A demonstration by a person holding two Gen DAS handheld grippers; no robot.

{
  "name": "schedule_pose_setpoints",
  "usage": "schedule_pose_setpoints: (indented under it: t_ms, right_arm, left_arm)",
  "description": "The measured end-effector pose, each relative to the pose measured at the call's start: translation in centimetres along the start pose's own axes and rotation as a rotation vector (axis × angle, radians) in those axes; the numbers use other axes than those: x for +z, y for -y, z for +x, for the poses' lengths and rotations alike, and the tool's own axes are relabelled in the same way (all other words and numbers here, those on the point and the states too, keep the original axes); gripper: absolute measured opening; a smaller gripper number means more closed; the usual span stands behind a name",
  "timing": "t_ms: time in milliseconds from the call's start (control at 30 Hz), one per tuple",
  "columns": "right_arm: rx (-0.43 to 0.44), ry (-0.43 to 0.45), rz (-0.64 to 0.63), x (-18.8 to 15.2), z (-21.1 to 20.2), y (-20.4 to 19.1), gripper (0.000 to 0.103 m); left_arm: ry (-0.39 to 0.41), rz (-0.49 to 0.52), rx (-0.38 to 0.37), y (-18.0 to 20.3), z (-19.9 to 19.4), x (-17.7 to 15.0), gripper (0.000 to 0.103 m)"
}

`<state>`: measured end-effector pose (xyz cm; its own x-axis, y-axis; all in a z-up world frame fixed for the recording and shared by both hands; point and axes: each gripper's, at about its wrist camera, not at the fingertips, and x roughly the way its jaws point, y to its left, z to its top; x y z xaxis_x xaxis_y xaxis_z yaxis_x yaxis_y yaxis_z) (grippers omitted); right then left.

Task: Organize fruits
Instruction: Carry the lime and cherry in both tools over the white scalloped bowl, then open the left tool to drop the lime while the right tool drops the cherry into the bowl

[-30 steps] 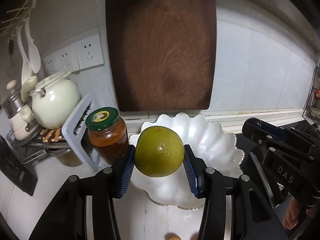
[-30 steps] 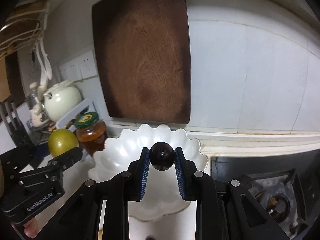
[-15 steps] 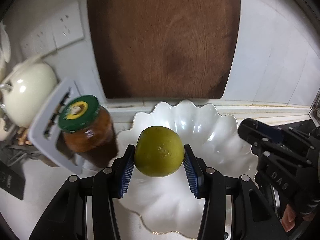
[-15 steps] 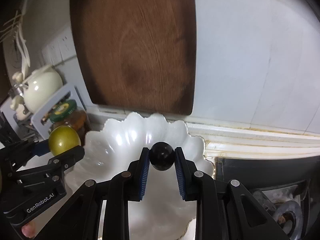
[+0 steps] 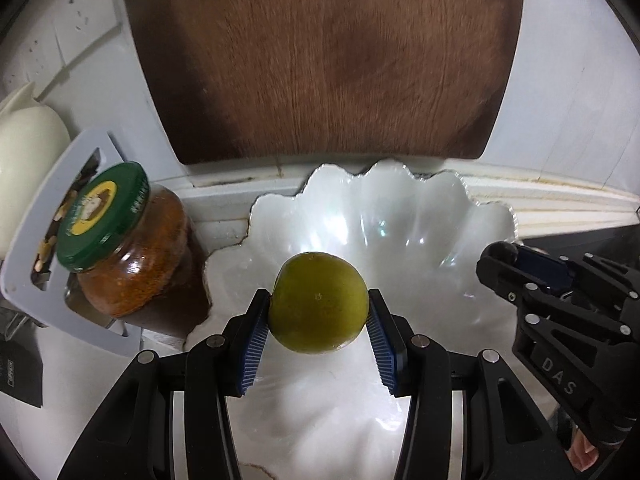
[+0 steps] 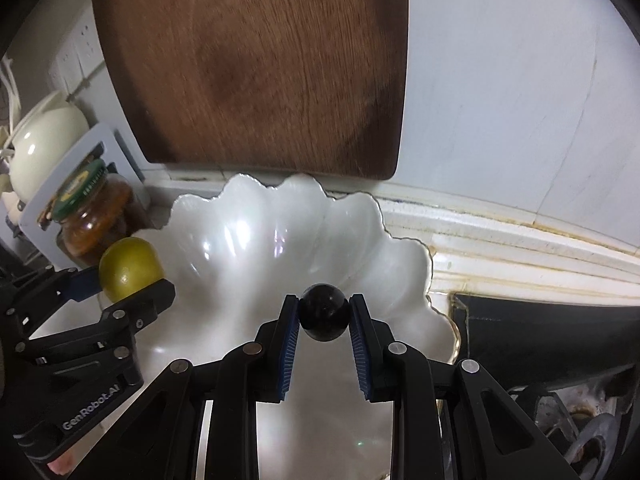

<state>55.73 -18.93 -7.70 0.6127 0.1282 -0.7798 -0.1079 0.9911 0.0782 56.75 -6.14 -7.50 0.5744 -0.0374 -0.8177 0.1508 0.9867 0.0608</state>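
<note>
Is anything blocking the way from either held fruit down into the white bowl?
Nothing visible. The left gripper holds the green fruit and the right gripper holds the dark fruit, both over the bowl. No other fruit shows in the bowl. The jar stands beside the bowl's left rim.

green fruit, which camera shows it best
The left wrist view: the green fruit sits centred and close between the left gripper fingers, over the white bowl. The right wrist view shows it small at the left edge, partly hidden by a finger.
</note>
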Motion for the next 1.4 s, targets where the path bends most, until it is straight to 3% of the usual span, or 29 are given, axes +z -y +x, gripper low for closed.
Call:
schedule_pose_setpoints:
  t_ms: [167,367,433,533,567,667,767,933,1200,1400]
  right_arm:
    - [0.008,-0.039,0.010,0.1,1.1,0.3,0.027]
    - [-0.001,-0.084,0.011,0.0,2.2,0.2,0.027]
    - [-0.004,-0.089,0.017,0.0,2.3,0.3,0.027]
    - [-0.007,-0.088,0.015,0.1,2.1,0.4,0.029]
    - [-0.013,-0.086,0.014,0.1,2.0,0.4,0.035]
    - [-0.029,-0.061,0.031,0.1,1.3,0.4,0.049]
    - [-0.034,-0.027,0.035,0.1,-0.3,0.4,0.049]
    - [-0.050,0.034,0.047,-0.3,-3.4,0.3,0.049]
    - [-0.065,0.173,0.034,-1.9,-10.1,-0.1,0.049]
    - [-0.053,0.245,0.002,-3.0,-14.3,-1.5,0.050]
  left_arm:
    - [-0.044,0.004,-0.018,0.3,1.5,-0.1,0.047]
    - [-0.080,0.012,0.015,0.5,3.0,-0.1,0.047]
    - [-0.080,0.017,0.023,0.5,3.1,0.0,0.052]
    - [-0.040,0.042,0.074,0.9,2.3,0.1,0.067]
    - [-0.029,0.040,0.075,0.9,2.0,0.2,0.067]
    - [-0.008,0.022,0.077,0.5,0.9,0.1,0.069]
    - [0.013,0.008,0.083,0.2,-0.3,-0.2,0.074]
    - [0.042,-0.028,0.049,-0.6,-3.2,-1.1,0.075]
    - [0.143,-0.043,0.059,-1.4,-9.7,-2.9,0.091]
    - [0.214,-0.036,0.066,-2.0,-14.6,-4.5,0.094]
